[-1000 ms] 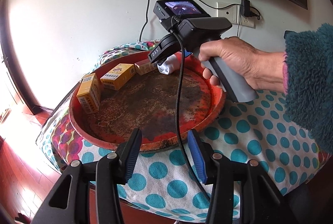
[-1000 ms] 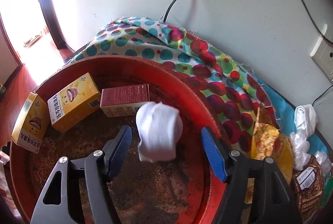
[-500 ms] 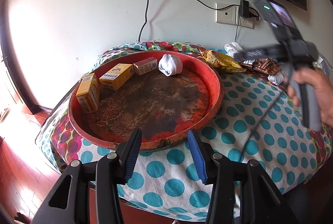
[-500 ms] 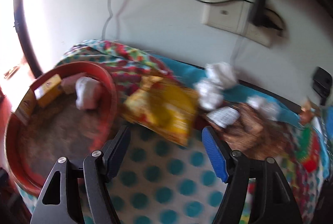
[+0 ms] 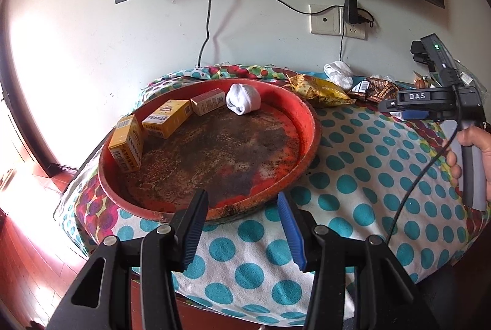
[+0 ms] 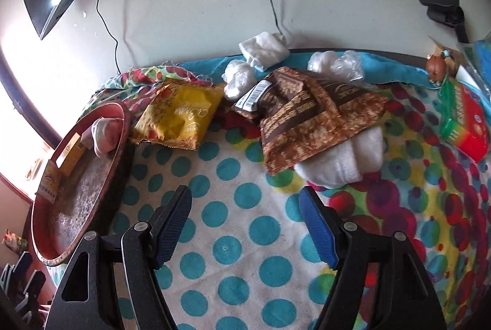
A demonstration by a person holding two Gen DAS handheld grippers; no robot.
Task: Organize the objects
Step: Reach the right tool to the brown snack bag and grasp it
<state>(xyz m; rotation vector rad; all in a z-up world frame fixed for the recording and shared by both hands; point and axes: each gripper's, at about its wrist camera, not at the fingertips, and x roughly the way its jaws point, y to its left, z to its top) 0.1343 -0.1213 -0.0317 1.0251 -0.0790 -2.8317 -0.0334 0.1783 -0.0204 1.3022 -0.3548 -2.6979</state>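
- The round red tray [image 5: 310,127], shallow-rimmed with a worn, rust-mottled floor, sits at centre left of the left wrist view on a soft polka-dot cloth [image 5: 362,176].
- Four things lie along the tray's far rim: two yellow cardboard boxes, one pale pink box [image 5: 208,101] and one rolled white sock [image 5: 243,99], soft and rounded.
- The nearer yellow box [image 5: 126,143] stands upright at the tray's left edge; the second yellow box [image 5: 167,118] lies flat, long axis running toward the upper right.
- In the right wrist view, one crinkled yellow snack bag [image 6: 181,115] lies just right of the tray, and glossy brown wrappers [image 6: 310,115] partly cover another white sock roll [image 6: 343,158].
- The left gripper [image 5: 242,233] hovers at the tray's near rim, jaws half apart, nothing between them.
- The right gripper [image 6: 245,225] sits over bare cloth, jaws spread wide and empty.
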